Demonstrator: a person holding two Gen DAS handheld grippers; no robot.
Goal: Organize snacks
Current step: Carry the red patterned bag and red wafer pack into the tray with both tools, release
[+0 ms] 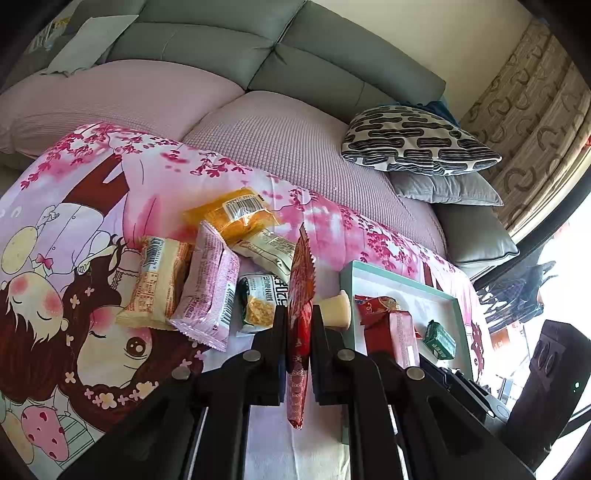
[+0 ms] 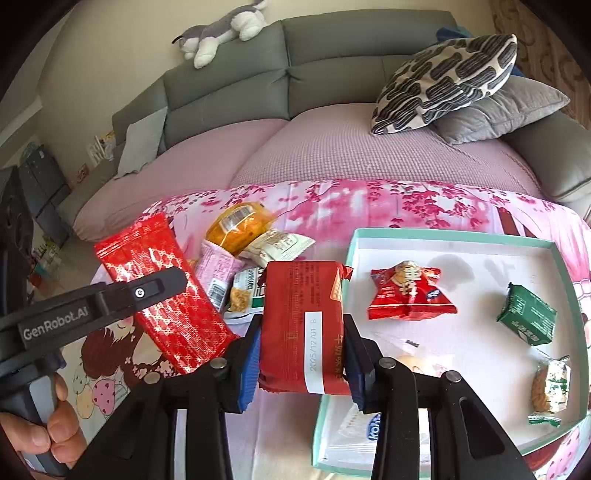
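Observation:
My left gripper [image 1: 299,314] is shut on a long shiny red snack packet [image 1: 300,295], held edge-on above the pink blanket; the packet also shows in the right wrist view [image 2: 162,295]. My right gripper [image 2: 303,332] is shut on a dark red packet [image 2: 303,325] with a white date label, held by the left edge of the teal-rimmed white tray [image 2: 443,236]. The tray holds a red pouch [image 2: 408,295], a green packet [image 2: 528,314] and a small clear packet [image 2: 550,384]. A pile of loose snacks [image 1: 207,280] lies on the blanket left of the tray.
A grey sofa [image 2: 295,66] with pink seat cushions stands behind the blanket. A patterned pillow [image 1: 413,140] on a grey pillow sits at the right. A plush toy [image 2: 218,33] lies on the sofa back. A cream cup-shaped item [image 1: 338,308] lies by the tray.

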